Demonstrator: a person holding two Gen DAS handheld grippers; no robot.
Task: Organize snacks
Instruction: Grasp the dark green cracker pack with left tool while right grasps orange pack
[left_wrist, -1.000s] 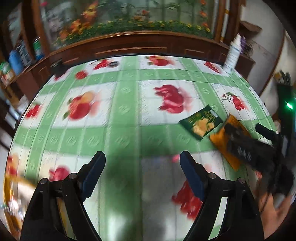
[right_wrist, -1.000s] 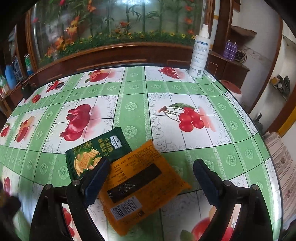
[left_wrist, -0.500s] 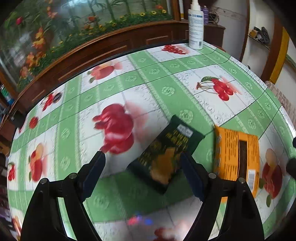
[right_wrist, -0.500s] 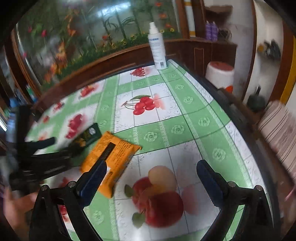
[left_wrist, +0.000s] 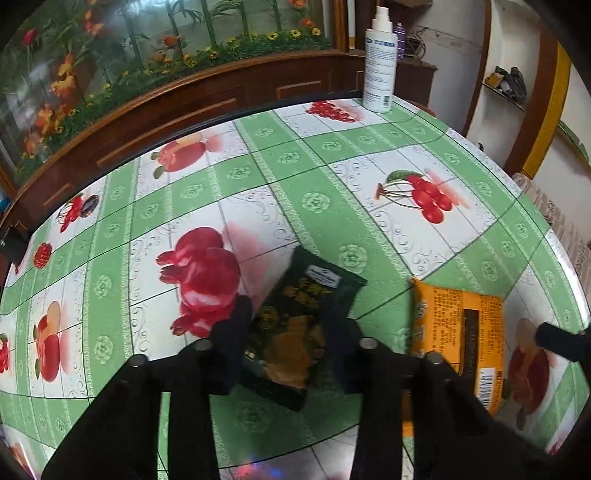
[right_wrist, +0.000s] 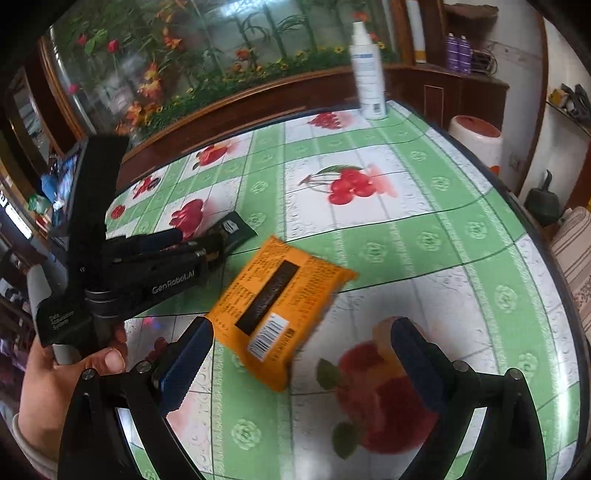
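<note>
Left gripper (left_wrist: 286, 328), lower centre of the left wrist view: jaws narrowed around the dark green snack packet (left_wrist: 306, 317), one finger on each long edge; whether they press it firmly, cannot tell. The packet lies flat on the fruit-print tablecloth (left_wrist: 317, 177).

Right gripper (right_wrist: 301, 354), bottom of the right wrist view: jaws wide apart, holding nothing. The orange snack packet (right_wrist: 277, 306) lies just ahead, between the fingers and apart from them. White spray bottle (right_wrist: 367, 74) stands at the table's far edge.
</note>
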